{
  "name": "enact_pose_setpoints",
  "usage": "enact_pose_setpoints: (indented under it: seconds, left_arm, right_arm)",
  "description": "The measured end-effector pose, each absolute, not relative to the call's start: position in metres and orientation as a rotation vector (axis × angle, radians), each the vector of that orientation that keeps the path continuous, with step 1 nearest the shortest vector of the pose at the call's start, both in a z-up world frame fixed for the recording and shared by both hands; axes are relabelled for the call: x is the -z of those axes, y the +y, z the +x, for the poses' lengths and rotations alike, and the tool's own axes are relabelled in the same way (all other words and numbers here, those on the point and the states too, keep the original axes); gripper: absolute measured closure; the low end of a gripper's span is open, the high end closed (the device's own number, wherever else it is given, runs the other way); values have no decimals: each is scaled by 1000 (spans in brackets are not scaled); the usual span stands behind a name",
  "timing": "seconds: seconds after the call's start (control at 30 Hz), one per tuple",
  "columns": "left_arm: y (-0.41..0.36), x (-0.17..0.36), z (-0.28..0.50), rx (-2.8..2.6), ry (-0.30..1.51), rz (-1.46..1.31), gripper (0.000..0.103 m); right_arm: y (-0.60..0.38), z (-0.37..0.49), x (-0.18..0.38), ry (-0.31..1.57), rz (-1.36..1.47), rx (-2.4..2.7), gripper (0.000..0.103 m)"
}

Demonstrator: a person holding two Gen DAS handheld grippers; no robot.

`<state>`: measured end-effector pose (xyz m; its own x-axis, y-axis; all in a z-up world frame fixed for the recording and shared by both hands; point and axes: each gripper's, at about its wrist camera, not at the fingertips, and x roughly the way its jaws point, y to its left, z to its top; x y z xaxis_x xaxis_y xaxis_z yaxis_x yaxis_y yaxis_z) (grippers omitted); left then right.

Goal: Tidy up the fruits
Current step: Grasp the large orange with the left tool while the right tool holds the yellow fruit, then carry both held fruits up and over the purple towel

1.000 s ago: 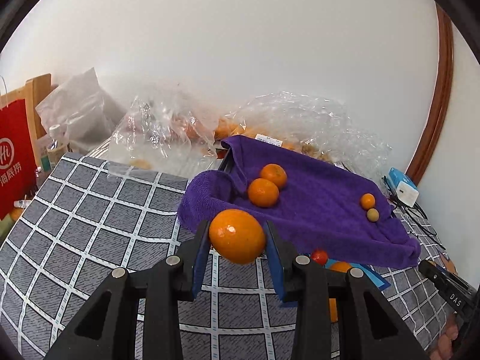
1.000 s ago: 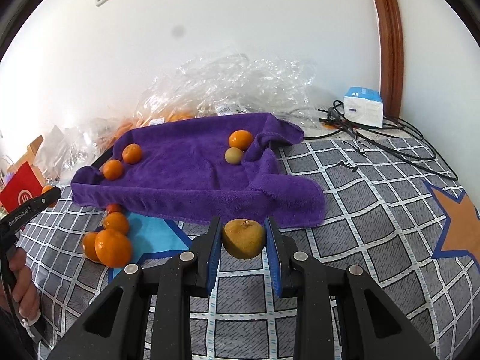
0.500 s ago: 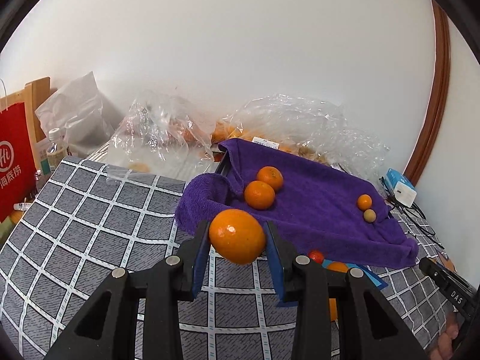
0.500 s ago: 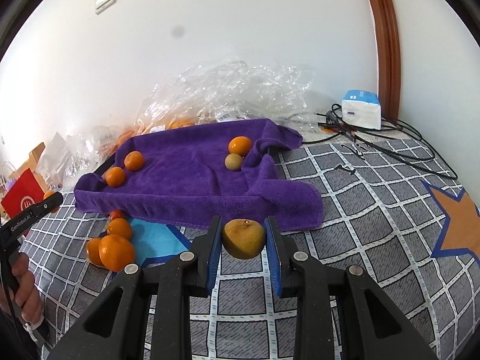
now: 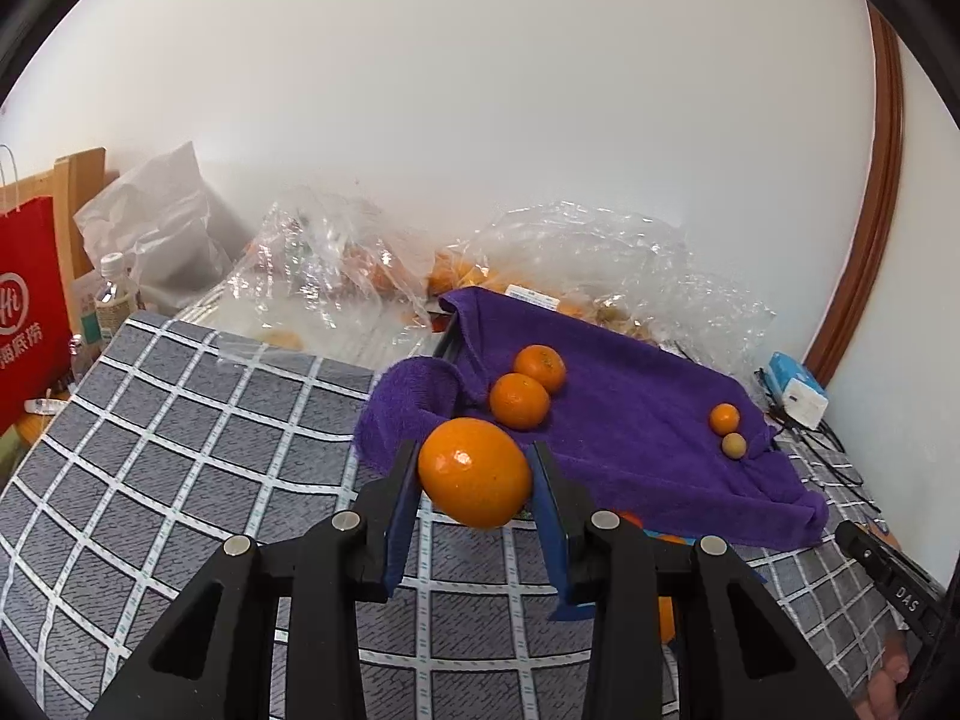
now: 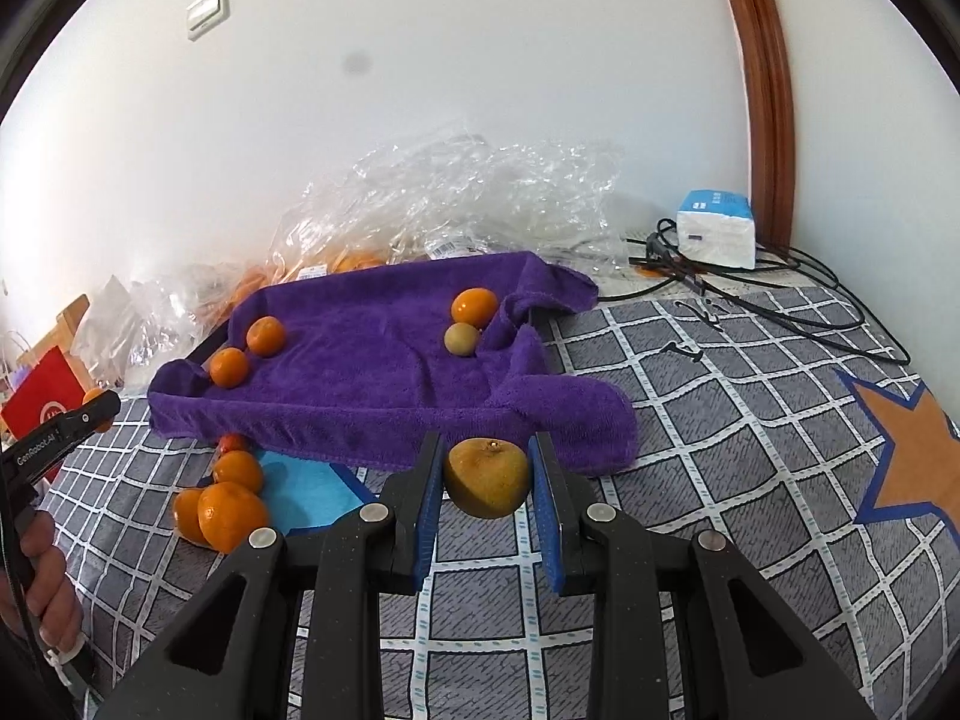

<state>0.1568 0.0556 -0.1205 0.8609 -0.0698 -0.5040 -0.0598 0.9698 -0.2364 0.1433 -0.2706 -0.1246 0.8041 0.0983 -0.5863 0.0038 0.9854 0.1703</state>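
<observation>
My left gripper (image 5: 474,483) is shut on a large orange (image 5: 474,480), held above the grid-pattern cover just in front of the purple towel (image 5: 630,426). My right gripper (image 6: 487,483) is shut on a yellow-brown fruit (image 6: 487,477) just in front of the towel's near edge (image 6: 372,384). On the towel lie two oranges at its left (image 6: 228,367) (image 6: 265,336), and a small orange (image 6: 474,306) with a small tan fruit (image 6: 462,339) at its right. Several loose oranges (image 6: 231,516) lie on the cover in front of the towel.
Crinkled clear plastic bags (image 6: 468,204) with more oranges lie behind the towel by the wall. A white and blue box (image 6: 717,228) and black cables (image 6: 780,306) are at the right. A red paper bag (image 5: 27,306) and a bottle (image 5: 114,300) stand at the left.
Both grippers have drawn back and risen slightly with their fruits still held; the towel looks a little farther in both views.
</observation>
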Motion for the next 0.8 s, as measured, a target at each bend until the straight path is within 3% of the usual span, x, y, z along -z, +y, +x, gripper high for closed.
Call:
enact_pose_setpoints:
  seconds: [0.37, 0.8]
  left_arm:
    - [58, 118, 158, -14, 527, -248, 69]
    - [68, 67, 172, -4, 465, -298, 69]
  right_arm:
    - [-268, 148, 109, 645, 203, -84, 75]
    - [-248, 192, 65, 569, 180, -139, 75]
